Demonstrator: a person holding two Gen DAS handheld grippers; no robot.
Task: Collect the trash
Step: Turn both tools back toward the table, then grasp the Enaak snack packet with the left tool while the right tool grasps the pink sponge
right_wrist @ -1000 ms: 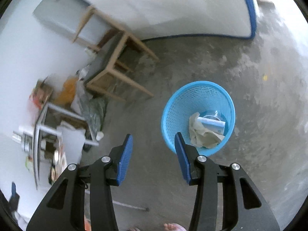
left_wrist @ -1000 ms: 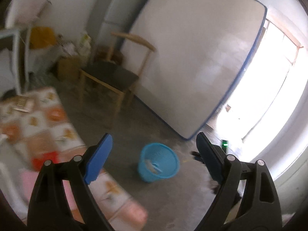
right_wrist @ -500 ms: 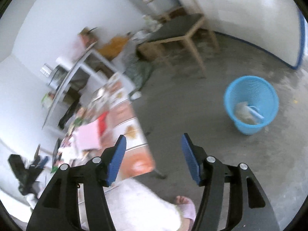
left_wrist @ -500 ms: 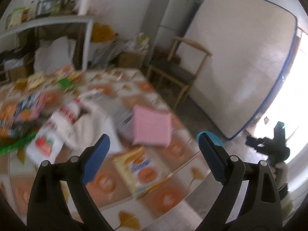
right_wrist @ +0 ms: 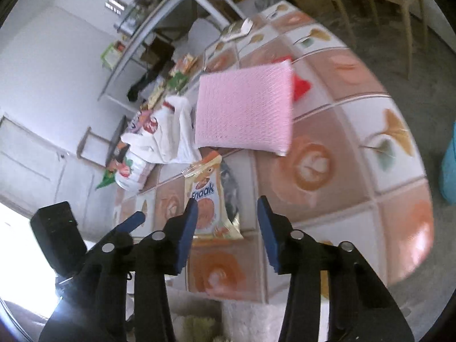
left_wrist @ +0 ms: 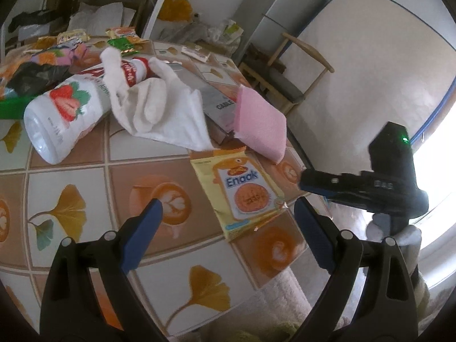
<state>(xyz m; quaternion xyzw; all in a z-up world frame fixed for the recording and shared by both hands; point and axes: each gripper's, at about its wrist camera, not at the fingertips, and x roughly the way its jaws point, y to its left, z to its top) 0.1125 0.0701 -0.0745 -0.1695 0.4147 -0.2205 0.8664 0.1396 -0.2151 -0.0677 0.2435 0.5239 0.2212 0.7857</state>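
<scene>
A yellow Enaak snack wrapper (left_wrist: 245,191) lies flat near the table's front edge; it also shows in the right wrist view (right_wrist: 209,199). My left gripper (left_wrist: 228,233) is open and empty, just short of the wrapper. My right gripper (right_wrist: 226,225) is open and empty, hovering over the wrapper's near end; its body shows at the right of the left wrist view. Behind lie a pink sponge-like pad (left_wrist: 260,125) (right_wrist: 245,114), a crumpled white plastic bag (left_wrist: 159,105) (right_wrist: 173,134) and a strawberry milk bottle (left_wrist: 65,114) (right_wrist: 129,171) on its side.
The table (left_wrist: 71,208) has a tiled ginkgo-and-coffee cloth. Several more wrappers (left_wrist: 122,40) lie at its far end. A wooden chair (left_wrist: 287,77), a fridge and a leaning mattress stand behind. The blue basket's edge (right_wrist: 450,168) shows at the far right on the floor.
Both grippers swung away from the blue basket on the floor to the table and closed in on the Enaak wrapper. The right gripper's jaws stand wider than a second ago.
</scene>
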